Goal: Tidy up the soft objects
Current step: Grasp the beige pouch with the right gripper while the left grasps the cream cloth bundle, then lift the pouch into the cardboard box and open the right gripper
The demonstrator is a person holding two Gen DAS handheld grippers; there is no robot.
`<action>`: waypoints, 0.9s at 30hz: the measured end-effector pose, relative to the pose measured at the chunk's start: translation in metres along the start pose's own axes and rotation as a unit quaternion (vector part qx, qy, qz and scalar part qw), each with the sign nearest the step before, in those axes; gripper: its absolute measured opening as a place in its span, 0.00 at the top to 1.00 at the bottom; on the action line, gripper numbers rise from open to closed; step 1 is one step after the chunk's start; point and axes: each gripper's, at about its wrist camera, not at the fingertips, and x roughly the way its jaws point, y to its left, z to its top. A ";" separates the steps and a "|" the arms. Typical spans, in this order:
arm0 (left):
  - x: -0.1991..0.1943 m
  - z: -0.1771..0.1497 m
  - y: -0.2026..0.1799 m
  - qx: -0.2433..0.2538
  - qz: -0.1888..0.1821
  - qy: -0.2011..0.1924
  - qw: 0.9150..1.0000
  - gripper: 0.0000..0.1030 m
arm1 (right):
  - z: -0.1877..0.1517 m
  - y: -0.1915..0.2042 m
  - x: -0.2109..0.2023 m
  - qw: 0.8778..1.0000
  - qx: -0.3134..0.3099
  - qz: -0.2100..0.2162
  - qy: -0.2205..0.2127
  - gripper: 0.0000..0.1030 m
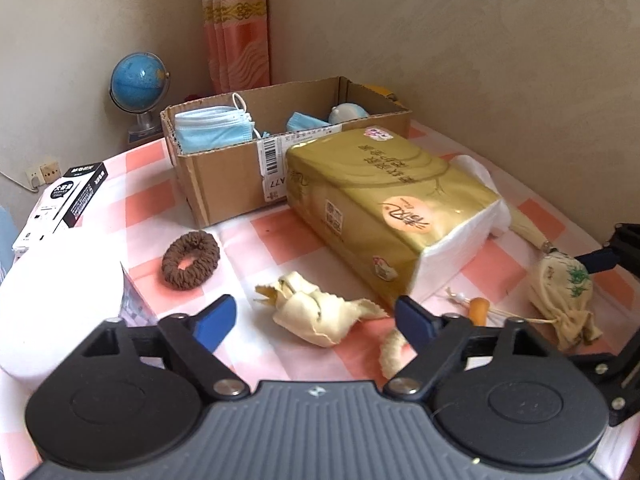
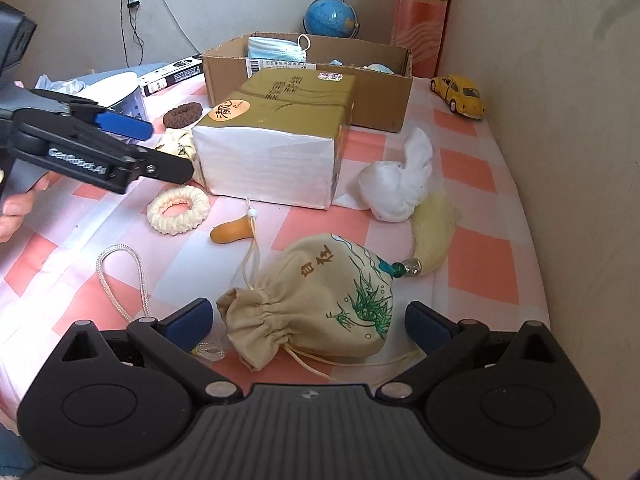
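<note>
My left gripper [image 1: 316, 320] is open and empty, its fingers on either side of a crumpled cream cloth [image 1: 316, 312] on the checked tablecloth. A brown scrunchie [image 1: 191, 259] lies to its left and a cream scrunchie [image 2: 178, 209] to its right. My right gripper [image 2: 308, 322] is open around a cream drawstring pouch [image 2: 320, 304] with green print, apart from it. A white cloth bundle [image 2: 400, 184] lies beyond. A cardboard box [image 1: 232, 176] at the back holds blue face masks [image 1: 214, 130]. The left gripper also shows in the right wrist view [image 2: 160, 148].
A gold tissue pack [image 1: 384, 208] lies in the middle in front of the box. A small orange gourd charm [image 2: 232, 232], a white cord loop [image 2: 120, 276], a yellow toy car [image 2: 458, 96], a black-and-white carton [image 1: 60, 208], a white roll [image 1: 56, 312] and a globe [image 1: 138, 80] are around.
</note>
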 end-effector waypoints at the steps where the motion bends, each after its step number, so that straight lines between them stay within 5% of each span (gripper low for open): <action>1: 0.001 0.000 0.000 0.001 0.000 0.001 1.000 0.23 | -0.001 0.000 0.000 1.000 0.000 0.000 -0.002 0.00; 7: 0.014 -0.001 0.005 -0.005 -0.020 0.010 1.000 0.55 | -0.003 0.000 -0.001 1.000 -0.004 0.003 -0.011 0.00; 16: 0.014 -0.001 0.005 -0.005 -0.019 0.011 1.000 0.57 | 0.009 0.003 -0.001 0.999 -0.030 0.022 0.008 0.01; 21: 0.011 0.000 0.005 0.000 -0.026 0.015 1.000 0.65 | 0.013 0.004 -0.001 0.999 -0.035 0.015 0.022 0.21; 27: -0.001 0.003 0.002 0.008 -0.032 0.011 0.999 0.71 | 0.015 0.005 -0.016 0.999 -0.023 -0.006 0.025 0.28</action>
